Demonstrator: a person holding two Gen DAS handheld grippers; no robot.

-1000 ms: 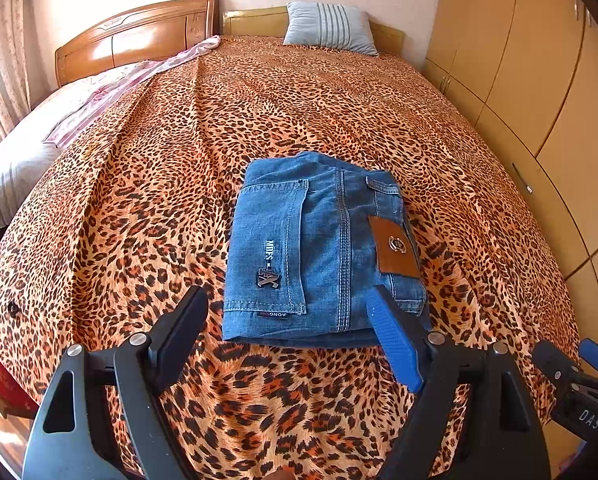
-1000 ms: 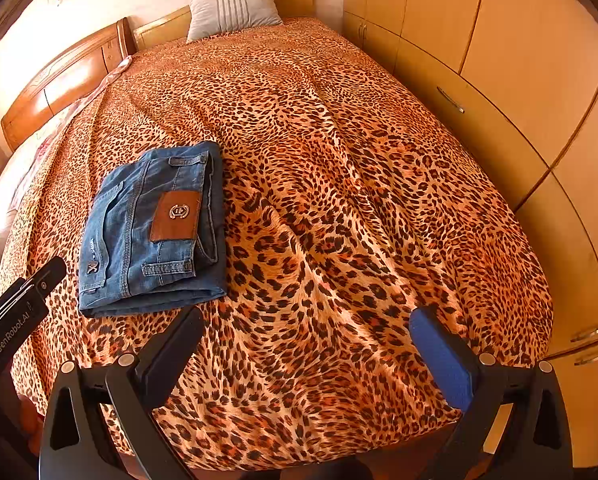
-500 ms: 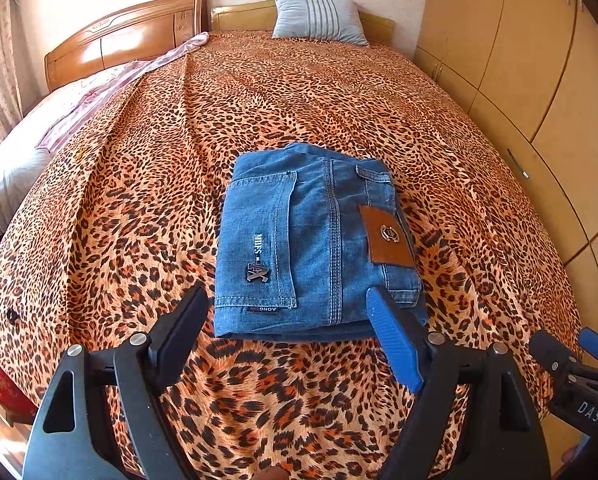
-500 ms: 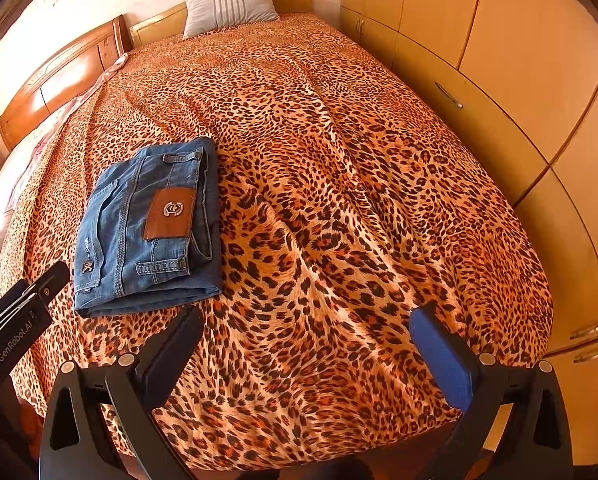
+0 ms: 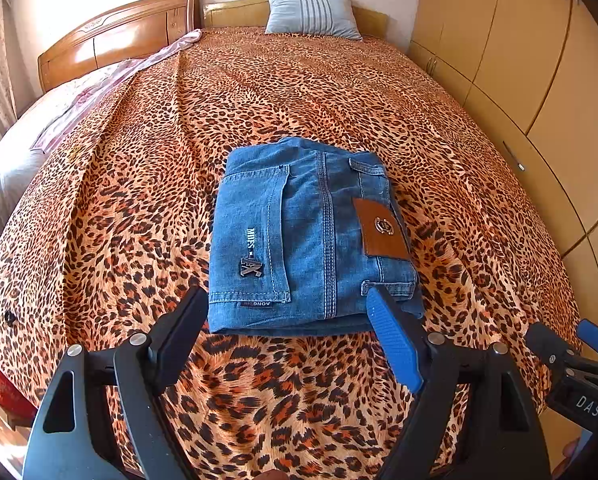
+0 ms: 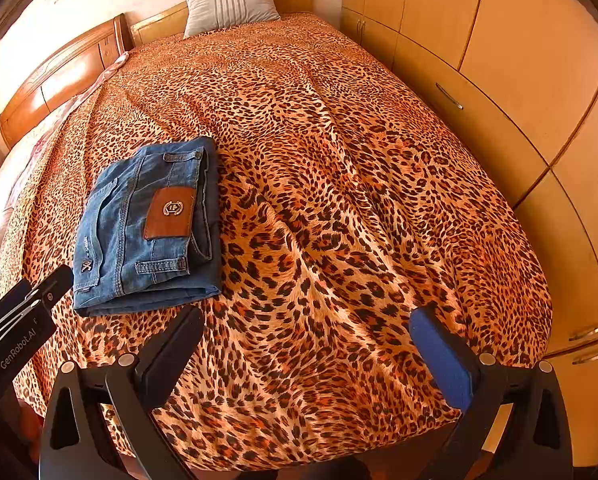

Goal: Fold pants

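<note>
Blue denim pants (image 5: 311,236) lie folded into a compact rectangle on the leopard-print bedspread (image 5: 299,88), back pocket and brown leather patch up. They also show in the right wrist view (image 6: 147,228), at the left. My left gripper (image 5: 289,312) is open and empty, hovering just before the pants' near edge. My right gripper (image 6: 307,332) is open and empty over bare bedspread, to the right of the pants. Each gripper shows at the edge of the other's view.
A grey striped pillow (image 5: 311,14) and wooden headboard (image 5: 115,40) stand at the far end. A pink sheet (image 5: 79,100) lies along the left. Wooden wardrobe doors (image 6: 499,80) run close along the bed's right side.
Both grippers have drawn back and risen slightly from the pants; the pants sit a little farther off in both views. Jaws stay open.
</note>
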